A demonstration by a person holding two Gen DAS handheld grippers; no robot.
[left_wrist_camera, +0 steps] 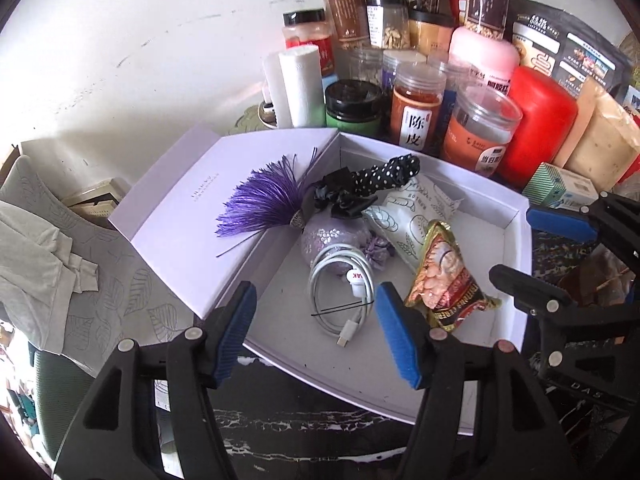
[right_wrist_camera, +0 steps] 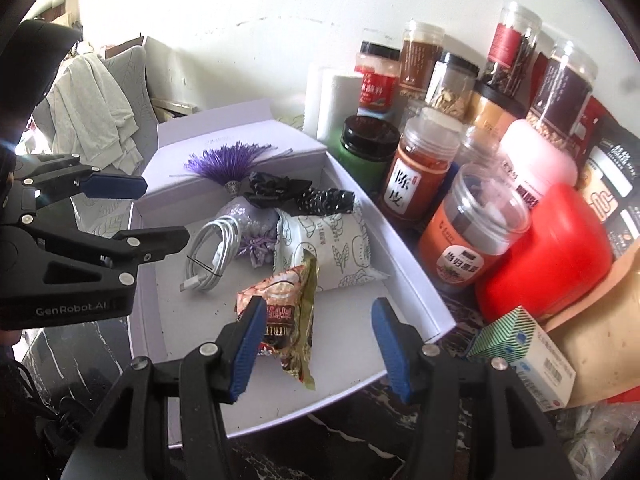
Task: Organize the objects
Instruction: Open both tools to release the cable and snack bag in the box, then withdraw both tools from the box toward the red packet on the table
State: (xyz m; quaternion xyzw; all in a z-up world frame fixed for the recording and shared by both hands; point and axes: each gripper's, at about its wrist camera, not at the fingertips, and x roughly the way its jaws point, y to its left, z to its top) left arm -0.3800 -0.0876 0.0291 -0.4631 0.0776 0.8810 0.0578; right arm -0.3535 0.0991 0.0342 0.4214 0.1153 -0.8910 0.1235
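An open lilac box [left_wrist_camera: 516,216] [right_wrist_camera: 416,292] lies on the dark marble table. In it are a coiled white cable [left_wrist_camera: 344,292] [right_wrist_camera: 212,248], a purple sachet with tassel [left_wrist_camera: 260,200] [right_wrist_camera: 224,164], a black polka-dot scrunchie [left_wrist_camera: 372,180] [right_wrist_camera: 308,196], a white printed packet [left_wrist_camera: 416,216] [right_wrist_camera: 340,248] and a gold-red snack packet [left_wrist_camera: 444,276] [right_wrist_camera: 288,312]. My left gripper [left_wrist_camera: 316,320] [right_wrist_camera: 160,212] is open and empty above the box's near edge. My right gripper [right_wrist_camera: 316,344] [left_wrist_camera: 516,240] is open and empty over the box's front right, next to the snack packet.
Many spice jars [left_wrist_camera: 416,108] [right_wrist_camera: 424,176], a red container [left_wrist_camera: 540,120] [right_wrist_camera: 552,256], a white paper roll [left_wrist_camera: 300,84] and bags crowd the table behind and right of the box. A green striped carton [right_wrist_camera: 504,336] lies at the right. A chair with grey cloth [left_wrist_camera: 44,248] stands left.
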